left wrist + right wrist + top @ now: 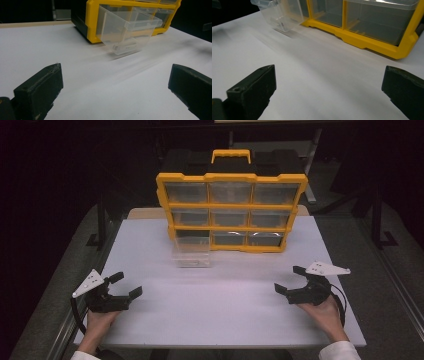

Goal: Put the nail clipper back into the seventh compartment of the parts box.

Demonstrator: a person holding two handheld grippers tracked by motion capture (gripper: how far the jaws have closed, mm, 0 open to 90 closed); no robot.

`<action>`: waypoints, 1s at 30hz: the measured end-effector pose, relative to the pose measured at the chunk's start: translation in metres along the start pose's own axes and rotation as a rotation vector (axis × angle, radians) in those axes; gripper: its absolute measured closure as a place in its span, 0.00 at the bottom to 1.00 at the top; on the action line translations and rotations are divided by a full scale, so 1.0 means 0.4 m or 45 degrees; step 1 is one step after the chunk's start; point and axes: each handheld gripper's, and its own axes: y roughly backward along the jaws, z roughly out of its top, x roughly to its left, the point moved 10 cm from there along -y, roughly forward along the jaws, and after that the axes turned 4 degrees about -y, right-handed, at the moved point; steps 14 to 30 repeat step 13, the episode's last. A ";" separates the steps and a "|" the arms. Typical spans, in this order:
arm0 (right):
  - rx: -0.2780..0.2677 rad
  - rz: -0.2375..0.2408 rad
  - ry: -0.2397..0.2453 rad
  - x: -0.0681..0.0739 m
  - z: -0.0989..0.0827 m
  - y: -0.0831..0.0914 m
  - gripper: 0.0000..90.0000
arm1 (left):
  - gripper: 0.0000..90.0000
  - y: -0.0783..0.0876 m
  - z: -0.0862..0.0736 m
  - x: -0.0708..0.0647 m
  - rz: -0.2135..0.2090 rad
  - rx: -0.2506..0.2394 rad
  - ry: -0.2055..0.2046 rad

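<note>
The yellow plastic organiser case with clear drawers (231, 212) stands upright at the far middle of the white table (220, 310), its carry handle on top. Nine drawers sit in three rows of three. The clear plastic drawer at the bottom left (192, 251) is pulled well out of its slot, its front tipped down so it touches the tabletop; from the left gripper view the same drawer (127, 31) juts out of the yellow frame, and I can see nothing inside it. The other drawers sit flush.

The left gripper (123, 285) rests near the table's front left corner, held in a hand, its black jaws spread wide with nothing between them. The right gripper (290, 279) sits near the front right, jaws likewise wide apart and empty. Both are well apart from the case.
</note>
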 end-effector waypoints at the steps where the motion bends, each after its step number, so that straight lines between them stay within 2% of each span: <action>1: -0.010 -0.001 -0.006 -0.001 -0.001 0.004 0.00 | 0.00 0.000 0.000 0.000 0.000 -0.001 0.001; 9: -0.097 -0.012 -0.014 -0.003 0.007 0.029 0.00 | 0.00 0.000 0.000 -0.003 -0.007 -0.001 -0.002; 30: -0.108 -0.012 -0.012 -0.001 0.008 0.033 0.00 | 0.00 0.000 0.002 -0.008 -0.016 -0.005 -0.003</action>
